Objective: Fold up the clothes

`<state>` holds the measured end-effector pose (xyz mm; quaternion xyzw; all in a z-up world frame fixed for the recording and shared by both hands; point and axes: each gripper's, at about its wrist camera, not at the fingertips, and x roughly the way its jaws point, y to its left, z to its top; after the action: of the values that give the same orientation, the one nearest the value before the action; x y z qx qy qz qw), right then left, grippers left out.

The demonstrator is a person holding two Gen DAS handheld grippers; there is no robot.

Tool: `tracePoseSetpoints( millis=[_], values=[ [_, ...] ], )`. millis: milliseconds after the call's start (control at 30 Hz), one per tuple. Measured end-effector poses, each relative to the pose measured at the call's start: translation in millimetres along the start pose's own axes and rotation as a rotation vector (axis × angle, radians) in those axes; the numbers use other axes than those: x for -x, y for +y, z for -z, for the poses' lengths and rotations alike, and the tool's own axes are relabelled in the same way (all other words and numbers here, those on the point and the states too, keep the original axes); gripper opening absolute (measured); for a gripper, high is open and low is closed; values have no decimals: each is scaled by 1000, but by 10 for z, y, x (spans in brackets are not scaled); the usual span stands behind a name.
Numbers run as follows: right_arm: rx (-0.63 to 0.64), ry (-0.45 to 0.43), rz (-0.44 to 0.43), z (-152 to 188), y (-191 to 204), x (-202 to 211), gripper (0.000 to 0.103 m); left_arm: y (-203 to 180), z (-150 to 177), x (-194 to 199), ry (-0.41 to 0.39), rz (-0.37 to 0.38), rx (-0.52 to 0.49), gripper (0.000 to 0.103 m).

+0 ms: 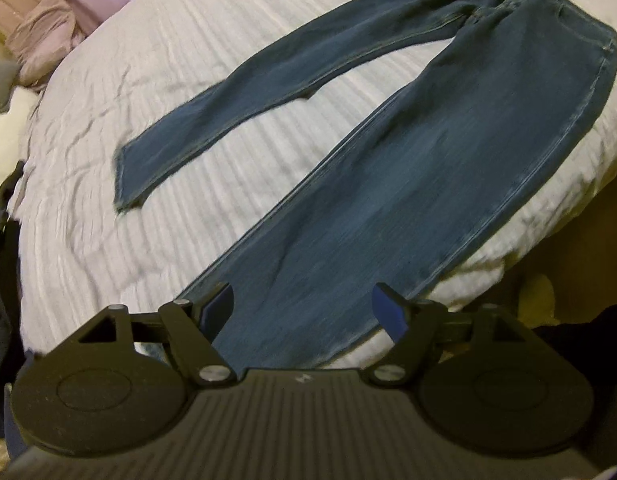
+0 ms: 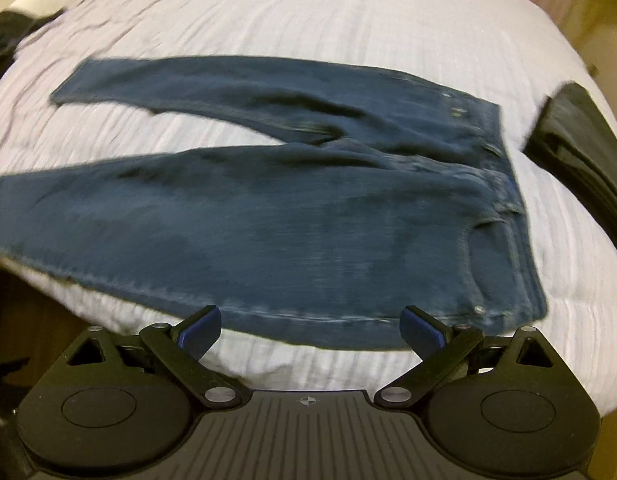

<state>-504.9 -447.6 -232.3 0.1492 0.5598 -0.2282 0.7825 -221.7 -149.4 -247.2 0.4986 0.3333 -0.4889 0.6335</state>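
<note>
1. While both tongs stand apart and grip nothing, the left tongs (image 1: 302, 308) sit at one leg's hem and the right tongs (image 2: 311, 330) at the waist's near edge.
2. The jeans (image 2: 268, 216) lie flat on the bed (image 2: 308, 20), legs splayed apart.
3. To fold cleanly, pinch the outer seam at both ends and carry it level onto the far leg.
4. A dark folded garment (image 2: 576, 140) sits just beyond the waistband.

My left gripper (image 1: 302, 312) hung with fingers spread over the near leg of the jeans (image 1: 408, 184), which lay flat on the white bedspread (image 1: 148, 92), seemingly untouched.
</note>
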Motion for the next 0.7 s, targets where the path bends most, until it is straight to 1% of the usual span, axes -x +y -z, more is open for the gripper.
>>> tracePoseSetpoints(
  millis=[433, 700],
  values=[
    [156, 25, -56, -164, 605, -216, 98, 268, 506, 40, 49, -33, 80, 74],
    [186, 44, -51, -174, 753, -254, 98, 327, 663, -11, 51, -39, 100, 74]
  ],
)
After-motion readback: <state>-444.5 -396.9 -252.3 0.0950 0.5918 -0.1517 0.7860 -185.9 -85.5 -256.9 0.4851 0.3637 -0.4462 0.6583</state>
